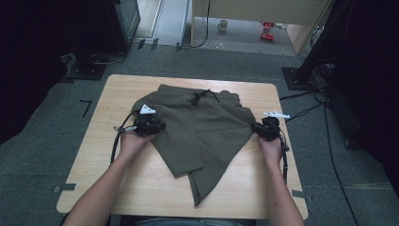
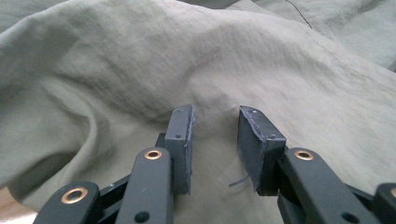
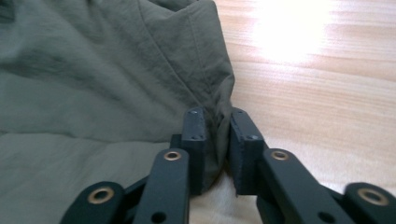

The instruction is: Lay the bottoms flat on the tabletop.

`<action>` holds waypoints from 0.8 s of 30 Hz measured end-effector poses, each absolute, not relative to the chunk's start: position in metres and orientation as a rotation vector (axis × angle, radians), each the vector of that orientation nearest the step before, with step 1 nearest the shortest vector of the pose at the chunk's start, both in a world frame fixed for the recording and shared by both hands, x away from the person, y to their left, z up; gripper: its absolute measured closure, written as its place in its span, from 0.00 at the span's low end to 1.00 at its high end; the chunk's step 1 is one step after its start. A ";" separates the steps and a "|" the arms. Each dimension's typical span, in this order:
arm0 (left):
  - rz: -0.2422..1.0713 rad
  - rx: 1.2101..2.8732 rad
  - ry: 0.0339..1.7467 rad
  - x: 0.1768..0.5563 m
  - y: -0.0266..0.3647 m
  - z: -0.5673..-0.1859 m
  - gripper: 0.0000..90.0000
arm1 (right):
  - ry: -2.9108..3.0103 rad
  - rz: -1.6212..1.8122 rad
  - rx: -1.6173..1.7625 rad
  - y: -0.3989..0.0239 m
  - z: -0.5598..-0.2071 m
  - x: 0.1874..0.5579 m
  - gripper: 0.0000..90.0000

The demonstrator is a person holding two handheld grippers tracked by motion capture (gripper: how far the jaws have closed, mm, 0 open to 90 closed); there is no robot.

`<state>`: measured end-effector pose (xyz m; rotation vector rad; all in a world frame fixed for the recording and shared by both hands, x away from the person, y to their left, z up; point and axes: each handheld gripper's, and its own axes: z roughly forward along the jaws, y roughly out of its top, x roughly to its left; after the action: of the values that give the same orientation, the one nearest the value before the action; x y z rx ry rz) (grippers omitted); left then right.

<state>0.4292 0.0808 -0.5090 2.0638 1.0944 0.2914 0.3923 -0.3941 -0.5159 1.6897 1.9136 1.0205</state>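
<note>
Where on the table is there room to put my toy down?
The table has bare wood along the near edge, on both sides of the hanging trouser leg, and a strip down the left side past the left gripper. The middle is crowded: the green trousers cover it, right across to the right gripper.

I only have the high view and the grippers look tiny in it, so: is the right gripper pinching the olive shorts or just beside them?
Observer: The right gripper has a fold of the shorts' corner between its pads, with little gap left.
Operator: And the left one?
Observer: The left gripper has its jaws apart over the cloth; nothing is pinched.
Operator: Is the right one over table or cloth?
Observer: At the cloth's edge; bare wooden table lies just beyond it.
</note>
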 end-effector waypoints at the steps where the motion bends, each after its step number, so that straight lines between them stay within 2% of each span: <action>1: 0.284 2.055 1.099 0.429 0.080 -0.508 0.73 | 1.919 1.030 1.696 -0.395 -0.515 0.391 0.83; 16: 0.275 2.064 0.951 0.410 0.044 -0.475 0.55 | 1.934 1.088 1.541 -0.376 -0.488 0.359 0.64; 19: 0.270 2.081 0.929 0.410 0.033 -0.476 0.53 | 1.914 1.068 1.527 -0.372 -0.482 0.352 0.56; 24: 0.291 2.107 0.907 0.418 0.021 -0.479 0.52 | 1.890 1.076 1.521 -0.372 -0.477 0.345 0.54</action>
<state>0.4176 0.0214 -0.4792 2.1070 0.9068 0.2910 0.3450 -0.3716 -0.4768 1.5215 1.8905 1.0758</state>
